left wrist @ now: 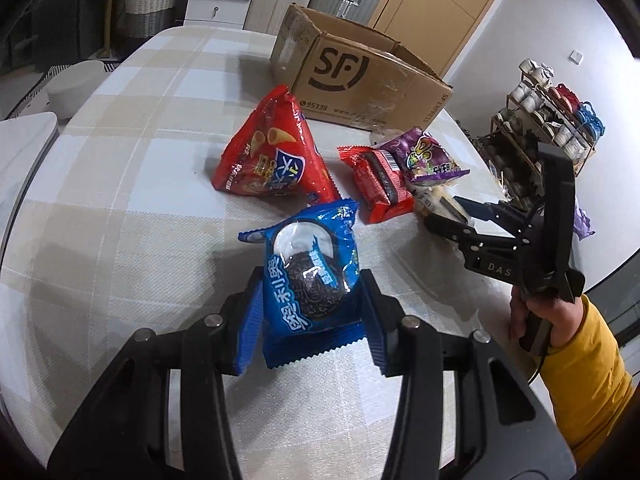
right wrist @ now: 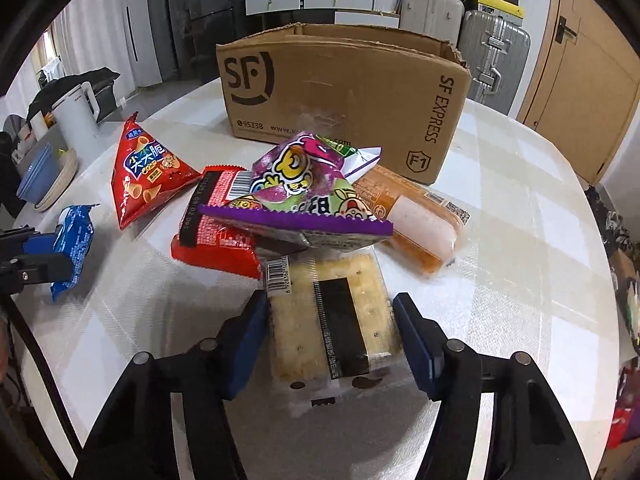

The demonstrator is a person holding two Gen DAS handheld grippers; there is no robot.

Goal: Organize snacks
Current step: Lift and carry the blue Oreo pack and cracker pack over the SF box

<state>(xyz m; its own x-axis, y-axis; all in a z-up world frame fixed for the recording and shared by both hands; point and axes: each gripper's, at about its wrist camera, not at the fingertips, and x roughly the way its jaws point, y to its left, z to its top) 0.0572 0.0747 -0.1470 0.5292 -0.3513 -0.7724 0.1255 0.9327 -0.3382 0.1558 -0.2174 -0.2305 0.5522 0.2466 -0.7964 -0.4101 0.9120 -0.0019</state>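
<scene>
The blue Oreo packet (left wrist: 310, 280) sits between the blue pads of the left hand-held gripper (left wrist: 312, 312), which is clamped on its lower sides, with the packet's crimped bottom edge hanging toward the camera over the checked surface (left wrist: 132, 184). Beyond it, toward the far edge of the surface, a red triangular bag of cone crisps (left wrist: 272, 152) lies on its side, and to its right a red flat wrapper (left wrist: 378, 184) lies partly under a purple candy bag (left wrist: 426, 156). In the right wrist view the clear pack of crackers (right wrist: 332, 320) with a barcode label and a dark band lies between the pads of the right hand-held gripper (right wrist: 332, 336); the left pad touches the pack's side, while a thin gap shows at the right pad, so the jaws bracket it without a clear squeeze. The far end of the cracker pack is tucked under the purple candy bag, which in turn overlaps an orange sausage pack (right wrist: 416, 216) at its right. Behind the heap stands an open SF Express cardboard box (right wrist: 344, 92), near the far edge of the surface. A hand (left wrist: 536, 320) in a yellow sleeve (left wrist: 588, 368) holds the right hand-held gripper's grip at the right edge of the left wrist view.
</scene>
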